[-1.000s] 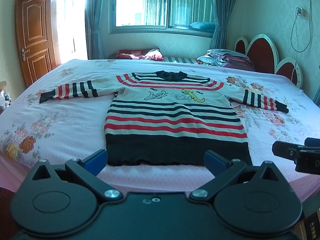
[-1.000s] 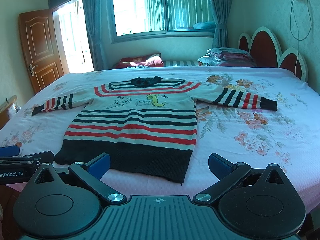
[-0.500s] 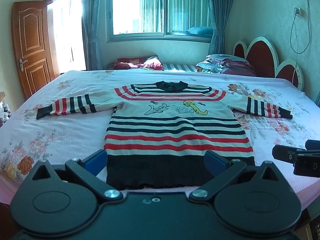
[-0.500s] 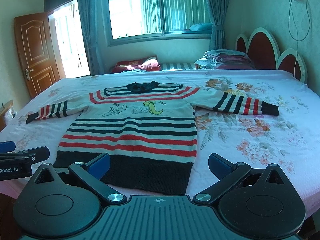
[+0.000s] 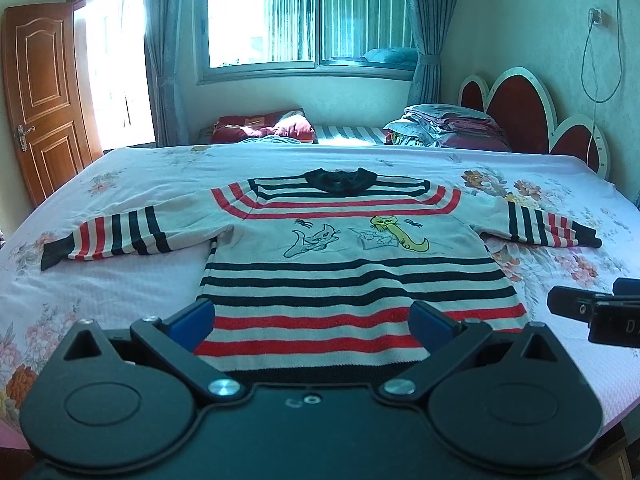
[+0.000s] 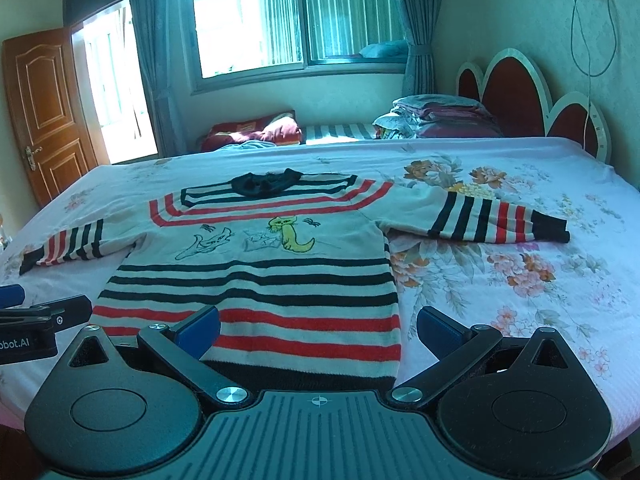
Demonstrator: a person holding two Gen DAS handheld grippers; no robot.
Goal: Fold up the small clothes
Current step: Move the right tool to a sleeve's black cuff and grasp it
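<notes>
Sweater (image 5: 352,264) first: it lies face up and flat on the bed (image 5: 120,284), sleeves spread out to either side, dark hem band nearest you, collar toward the window. Your left gripper (image 5: 312,316) and right gripper (image 6: 318,326) both hover over the hem end with jaws spread wide and nothing between them. No fold has been made yet, by the look of it.

You will probably want to start with a sleeve or a side edge. Bring one gripper low to the left sleeve (image 5: 116,234) cuff, pinch both layers of knit together, and carry it across the chest without dragging the body. Do the same with the right sleeve (image 6: 496,216).

Expect the knit to be soft, stretchy and a little heavy; it will sag from a single pinch point, so lift only just clear of the bed. The floral sheet looks smooth, so the body may slide if you pull sideways. The ribbed hem is thicker and should give a surer grip.
</notes>
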